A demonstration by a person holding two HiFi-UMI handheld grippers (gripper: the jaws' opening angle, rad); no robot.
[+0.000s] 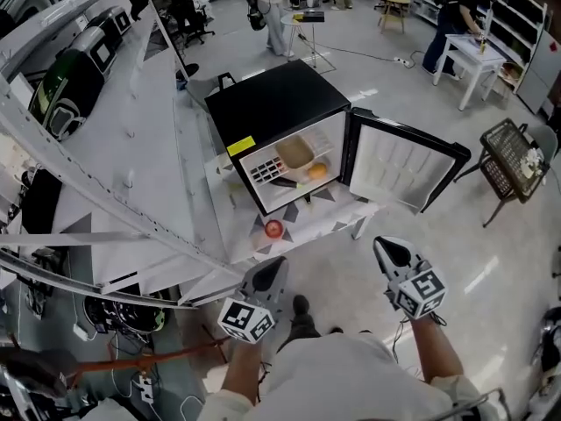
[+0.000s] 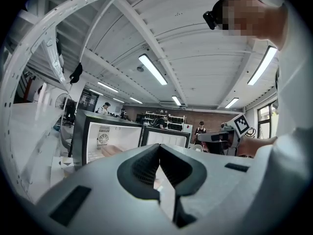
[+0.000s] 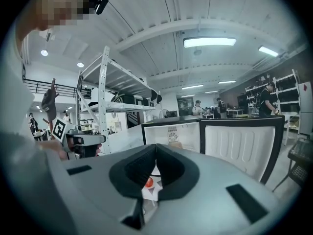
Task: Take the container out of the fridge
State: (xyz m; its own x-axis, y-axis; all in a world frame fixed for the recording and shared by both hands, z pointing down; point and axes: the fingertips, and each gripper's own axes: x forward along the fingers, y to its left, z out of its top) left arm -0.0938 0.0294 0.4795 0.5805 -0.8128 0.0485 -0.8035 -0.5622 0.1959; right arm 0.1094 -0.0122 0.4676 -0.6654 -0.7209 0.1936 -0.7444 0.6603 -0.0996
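A tall white rack (image 1: 105, 147) fills the left side of the room. Next to it a black fridge (image 1: 272, 99) stands on a low white counter (image 1: 346, 222). Its door (image 1: 399, 169) is swung wide to the right, showing its white inner lining. Further right, well apart from the fridge, a black wire basket (image 1: 513, 160) stands on the floor.

The person stands in front of the counter, set back from it, with both arms held out towards the fridge. The left tongs (image 1: 278, 262) hang in the air short of the counter edge. Their jaws are pressed together at the tips and nothing is between them, which the left gripper view confirms (image 2: 159, 149). The right tongs (image 1: 382, 245) are level with them, below the open door. They too are closed and empty, tips meeting (image 3: 155, 149). Neither pair touches the fridge or anything in it.

The container (image 1: 294, 152), a tan box, lies on the upper shelf inside the fridge, towards the middle. An orange (image 1: 317, 171) sits just beside it, lower and to the right. A small red fruit (image 1: 273, 228) lies on the counter in front of the fridge, near its left corner. It also shows through the gap under the right tongs' tips in the right gripper view.
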